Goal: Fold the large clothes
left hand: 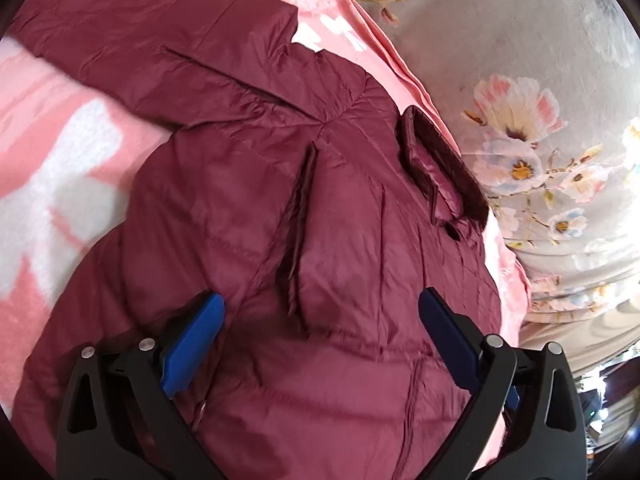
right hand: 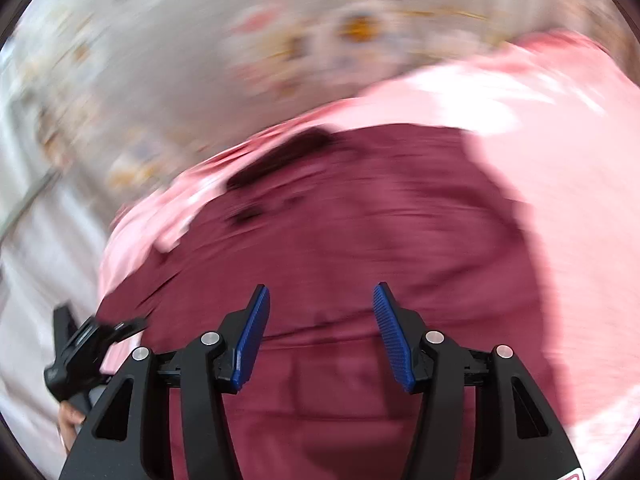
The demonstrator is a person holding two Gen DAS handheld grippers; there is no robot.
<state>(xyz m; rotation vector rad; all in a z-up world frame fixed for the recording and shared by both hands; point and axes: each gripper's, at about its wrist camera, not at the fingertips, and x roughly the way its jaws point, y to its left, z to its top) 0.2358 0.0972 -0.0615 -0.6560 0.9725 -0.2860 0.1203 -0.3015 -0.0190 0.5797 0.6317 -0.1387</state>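
Observation:
A dark red puffer jacket (left hand: 248, 216) lies flat on a pink blanket (left hand: 60, 152). One sleeve (left hand: 132, 40) stretches to the upper left; the collar (left hand: 436, 164) is at the right. My left gripper (left hand: 320, 304) is open and empty, hovering above the jacket's body. In the blurred right wrist view the jacket (right hand: 360, 220) fills the middle. My right gripper (right hand: 320, 300) is open and empty above it. The left gripper (right hand: 80, 352) shows at the lower left there.
A grey floral bedsheet (left hand: 540, 80) lies beyond the pink blanket's edge and also shows in the right wrist view (right hand: 160, 60). The pink blanket (right hand: 560, 160) extends to the right of the jacket there.

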